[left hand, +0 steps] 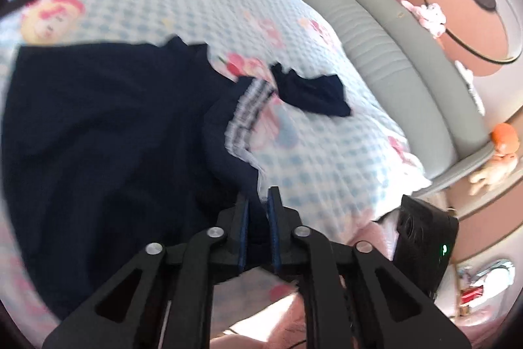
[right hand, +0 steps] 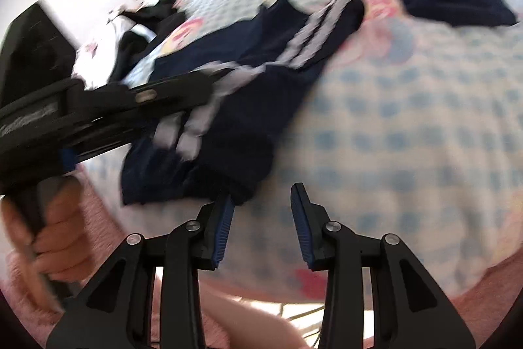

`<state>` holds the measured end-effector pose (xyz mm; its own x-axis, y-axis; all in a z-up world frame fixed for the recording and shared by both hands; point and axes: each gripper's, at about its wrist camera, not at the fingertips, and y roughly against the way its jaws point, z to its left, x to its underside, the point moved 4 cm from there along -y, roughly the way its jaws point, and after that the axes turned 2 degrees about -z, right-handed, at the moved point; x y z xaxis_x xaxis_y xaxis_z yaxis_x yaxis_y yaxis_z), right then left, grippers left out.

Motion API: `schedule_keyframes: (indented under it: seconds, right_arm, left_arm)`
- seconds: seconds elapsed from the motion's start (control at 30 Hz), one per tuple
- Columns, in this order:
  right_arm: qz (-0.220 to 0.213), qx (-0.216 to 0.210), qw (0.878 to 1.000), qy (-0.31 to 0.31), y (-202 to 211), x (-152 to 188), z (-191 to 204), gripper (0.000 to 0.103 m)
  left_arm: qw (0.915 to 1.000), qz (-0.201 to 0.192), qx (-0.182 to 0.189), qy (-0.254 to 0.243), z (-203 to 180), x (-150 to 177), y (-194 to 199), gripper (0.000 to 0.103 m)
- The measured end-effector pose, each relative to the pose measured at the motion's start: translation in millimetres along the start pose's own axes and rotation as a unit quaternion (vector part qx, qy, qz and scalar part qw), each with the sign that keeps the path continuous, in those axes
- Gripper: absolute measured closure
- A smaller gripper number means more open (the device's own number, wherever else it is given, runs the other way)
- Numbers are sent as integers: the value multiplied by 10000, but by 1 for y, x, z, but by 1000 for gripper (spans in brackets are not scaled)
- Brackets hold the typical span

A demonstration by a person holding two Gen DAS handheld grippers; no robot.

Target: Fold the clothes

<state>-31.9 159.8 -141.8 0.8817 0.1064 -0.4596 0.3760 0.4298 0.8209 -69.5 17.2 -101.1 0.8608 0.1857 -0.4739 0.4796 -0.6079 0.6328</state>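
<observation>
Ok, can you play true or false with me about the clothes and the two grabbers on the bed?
1. The navy garment has white stripes. True.
2. The right gripper is squeezed shut. False: its jaws stand wide apart, with only one fingertip touching the cloth.
3. The left gripper pinches navy cloth. True.
4. The bedspread is plain green. False: it is blue and white checks with pink pictures.
5. A small navy piece lies apart from the big garment. True.
</observation>
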Motion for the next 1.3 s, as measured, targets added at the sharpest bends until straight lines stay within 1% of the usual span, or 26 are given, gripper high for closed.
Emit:
schedule_keyframes:
  seconds: [0.03, 0.07, 0.13, 0.23, 0.27, 0.3, 0.37, 0.43, 0.47, 0.5, 0.53, 0.67, 0.7, 0.77, 0.8, 0.83, 0.87, 0.9, 0.97, 1.07, 1.2, 1.3]
  right_arm:
    - [122, 102, 9998, -75, -1, 1, -6, 67]
    - [232, 217, 9994, -151, -1, 2, -11, 67]
    - [280, 255, 9989, -259, 2, 6, -20, 67]
    - [276, 161, 9988, -361, 7, 10, -27, 66]
    - [260, 108, 9990, -356, 8, 11, -27, 66]
    - [264, 91, 9992, -301, 9, 11, -25, 66]
    - [283, 83, 9994, -154, 11, 10, -20, 66]
    - [235, 87, 9996, -142, 16, 8, -20, 66]
    - [206, 90, 9996, -145, 19, 6, -20, 66]
    - [176, 93, 9997, -149, 21, 5, -21, 64]
    - [147, 96, 9997, -153, 24, 4, -21, 61]
    - [30, 108, 9998, -167, 34, 0, -22, 60]
    - [60, 155, 9995, -260, 31, -1, -26, 60]
    - [193, 159, 9987, -455, 19, 0, -35, 60]
    - [275, 125, 9981, -532, 12, 1, -37, 60]
    - [348, 52, 9979, -545, 7, 2, -35, 60]
    - [388, -10, 9980, -494, 6, 3, -32, 60]
    - [418, -65, 9982, -427, 4, 4, -28, 61]
    - [459, -102, 9987, -187, 3, 5, -17, 61]
    - [463, -97, 9989, 68, 3, 6, -5, 60]
    - [413, -220, 9986, 266, -3, -4, 10, 60]
    - [313, -417, 9980, 356, -10, -16, 26, 60]
  left_arm:
    - [9999, -35, -123, -27, 2, 0, 3, 93]
    - [9999, -13, -116, -54, 5, 1, 6, 93]
    - [9999, 34, -96, -107, 11, 3, 13, 93]
    - [9973, 398, 468, 394, 28, 11, 1, 90]
    - [9955, 504, 603, 539, 32, 15, -5, 84]
    - [9939, 592, 709, 595, 33, 18, -11, 74]
    - [9915, 776, 846, 618, 31, 25, -22, 65]
    - [9905, 923, 795, 639, 29, 31, -29, 61]
    - [9907, 961, 739, 623, 30, 34, -32, 56]
    - [9899, 1012, 740, 665, 32, 36, -37, 56]
    - [9890, 1064, 742, 709, 34, 38, -41, 56]
    - [9828, 1055, 1178, 954, 32, 37, -49, 57]
    - [9809, 1054, 1294, 995, 30, 36, -52, 58]
    - [9815, 1056, 1280, 950, 26, 34, -56, 58]
    - [9818, 1057, 1272, 928, 24, 33, -59, 70]
    - [9842, 1028, 1151, 863, 23, 32, -60, 81]
    - [9873, 954, 1030, 742, 20, 29, -59, 87]
    - [9900, 879, 908, 619, 16, 25, -58, 87]
    - [9910, 711, 1007, 522, 9, 18, -51, 89]
    - [9934, 360, 1016, 381, 2, 6, -28, 89]
    - [9945, -110, 1023, 192, -6, -10, 4, 89]
    - [9952, -374, 893, 137, 2, -14, 29, 89]
